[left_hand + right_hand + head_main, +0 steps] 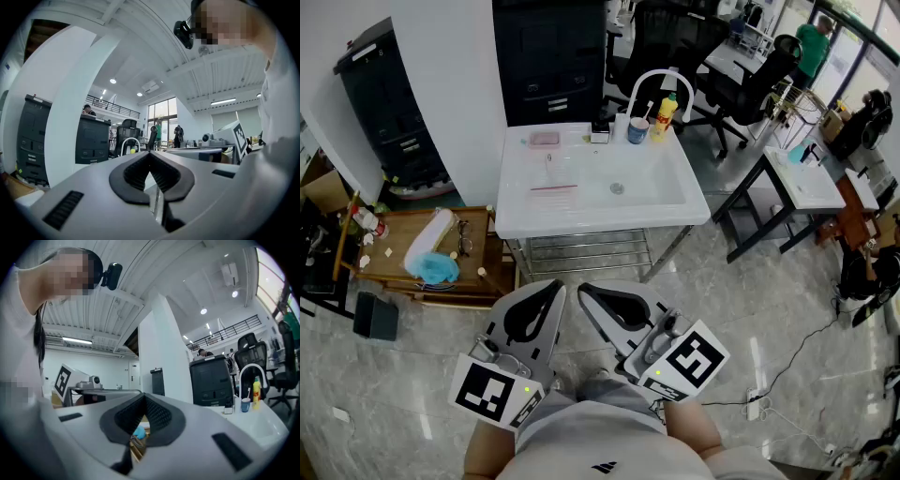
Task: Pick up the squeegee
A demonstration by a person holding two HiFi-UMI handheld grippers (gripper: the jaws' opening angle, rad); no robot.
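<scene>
**Fingers, left gripper** (150, 153): pressed together, nothing between them. Held level and low, close to the person's body, in front of the sink's (511, 220) front edge and well apart from it.

**Fingers, right gripper** (144, 395): also pressed together and empty. Level, just beside the left gripper, tips angled toward it.

**Squeegee** (552, 185): judged to be the thin item lying flat in the left half of the sink's basin, with a red strip across it and a pale handle pointing toward the back edge. It is too small to make out in detail. Neither gripper touches it.

**Other contents, back edge of the sink:** pink dish (544, 139) toward the left corner; cup (637, 129) and yellow bottle (662, 116) beside the arched tap (661, 77) at the right.

**Status:** reach not begun; the whole pick remains.

**Handling notes (judgement):**
- Part the fingers of the chosen gripper before it comes over the front edge.
- Tip that gripper downward from level to enter the basin.
- Grip across the handle, not the strip, which looks too thin and flat to catch.
- Close only once the handle sits squarely between the fingers.
- Lift straight up, clear of the basin's left wall.
- Keep the other gripper back.
</scene>
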